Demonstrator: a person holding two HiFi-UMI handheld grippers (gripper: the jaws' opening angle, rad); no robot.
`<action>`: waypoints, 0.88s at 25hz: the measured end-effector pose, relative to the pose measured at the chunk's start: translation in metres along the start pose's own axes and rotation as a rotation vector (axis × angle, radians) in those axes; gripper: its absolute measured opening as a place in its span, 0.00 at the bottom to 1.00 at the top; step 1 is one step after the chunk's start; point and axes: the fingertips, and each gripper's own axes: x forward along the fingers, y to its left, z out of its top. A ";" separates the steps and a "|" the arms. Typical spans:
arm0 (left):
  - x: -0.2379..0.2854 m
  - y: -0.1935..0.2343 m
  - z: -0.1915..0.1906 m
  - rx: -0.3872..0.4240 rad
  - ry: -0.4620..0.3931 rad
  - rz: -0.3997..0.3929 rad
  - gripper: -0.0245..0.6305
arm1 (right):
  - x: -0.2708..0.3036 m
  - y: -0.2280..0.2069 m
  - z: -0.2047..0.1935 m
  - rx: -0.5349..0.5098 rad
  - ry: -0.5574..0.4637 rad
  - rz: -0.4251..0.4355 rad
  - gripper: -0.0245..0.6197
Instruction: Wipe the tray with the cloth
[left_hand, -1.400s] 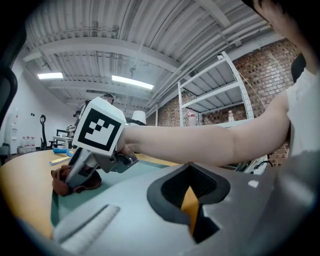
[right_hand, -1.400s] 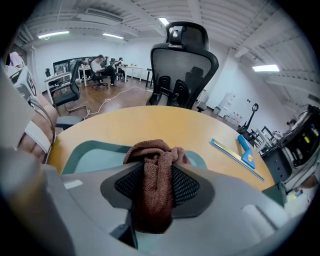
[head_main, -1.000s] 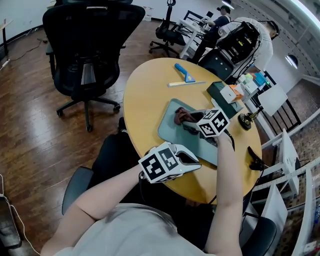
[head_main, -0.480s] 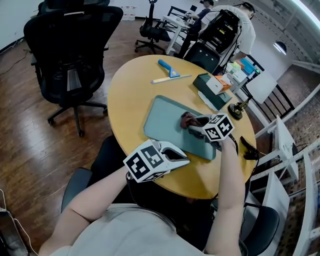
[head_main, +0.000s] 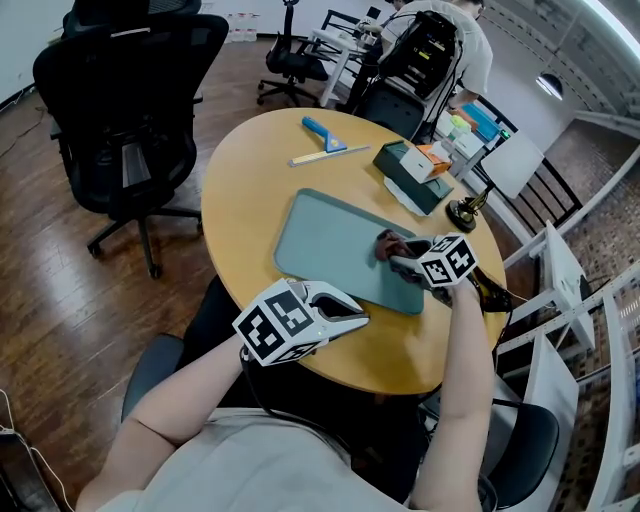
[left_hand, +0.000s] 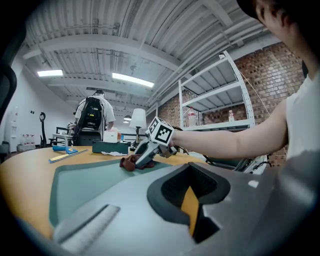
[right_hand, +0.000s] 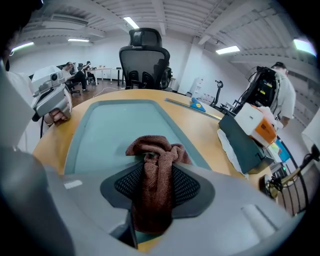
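**Wiping in progress, head and gripper views.** We see the right gripper (head_main: 398, 260) clamped on the cloth (head_main: 388, 243). A brown fold runs up between its jaws, and the bunched end is pressed onto the tray (head_main: 320, 240). The cloth sits at the tray's right end, near the corner closest to the person. In the right gripper view, the cloth (right_hand: 155, 170) touches the tray (right_hand: 115, 125), and the rest of the green surface stretches bare beyond it.

The left gripper (head_main: 350, 312) has its jaws together on nothing and hangs just off the table (head_main: 240, 180) edge, beside the tray's near side.

We judge the wipe to be under way. No dirt or streaks show, so we cannot tell which areas are done. Most of the tray lies clear of the cloth and may yet need passes.
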 end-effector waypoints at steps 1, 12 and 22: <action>0.000 0.000 0.000 -0.001 0.001 0.000 0.04 | -0.002 -0.001 -0.002 0.006 -0.002 -0.005 0.28; 0.000 -0.001 0.000 0.004 -0.006 0.000 0.04 | -0.007 -0.009 -0.016 0.027 -0.013 -0.038 0.28; 0.002 0.001 0.000 0.012 -0.005 0.004 0.04 | 0.009 -0.044 -0.008 0.063 -0.015 -0.097 0.29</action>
